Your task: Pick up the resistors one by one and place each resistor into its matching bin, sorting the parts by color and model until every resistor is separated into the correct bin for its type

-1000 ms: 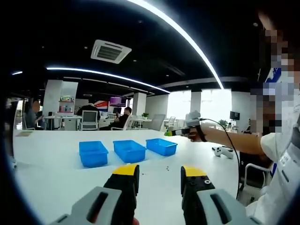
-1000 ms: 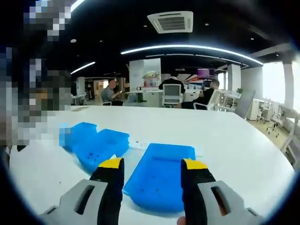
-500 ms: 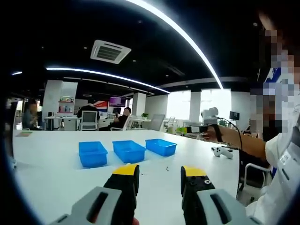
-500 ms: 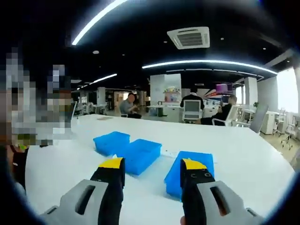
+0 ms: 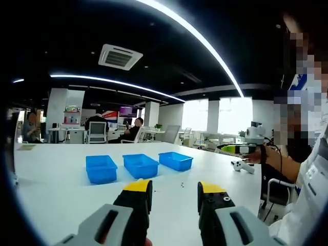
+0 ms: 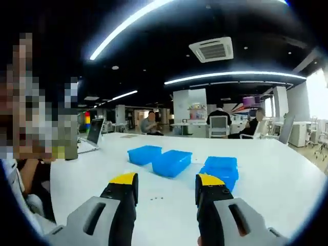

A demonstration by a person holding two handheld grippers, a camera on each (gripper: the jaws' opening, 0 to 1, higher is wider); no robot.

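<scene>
Right gripper (image 6: 165, 185) has been pulled back from the three blue plastic bins (image 6: 171, 162), both grippers' fingers wide and empty; tiny dark resistors (image 6: 156, 198) lie loose on the white worktop (image 6: 266, 184), best approached low, one pinched singly.

I see a white bench (image 5: 61, 179), a white game controller (image 5: 242, 165) lying on it, a ceiling air vent (image 6: 213, 49) overhead, an open laptop (image 6: 96, 132), and people seated at far desks (image 5: 134, 128).
</scene>
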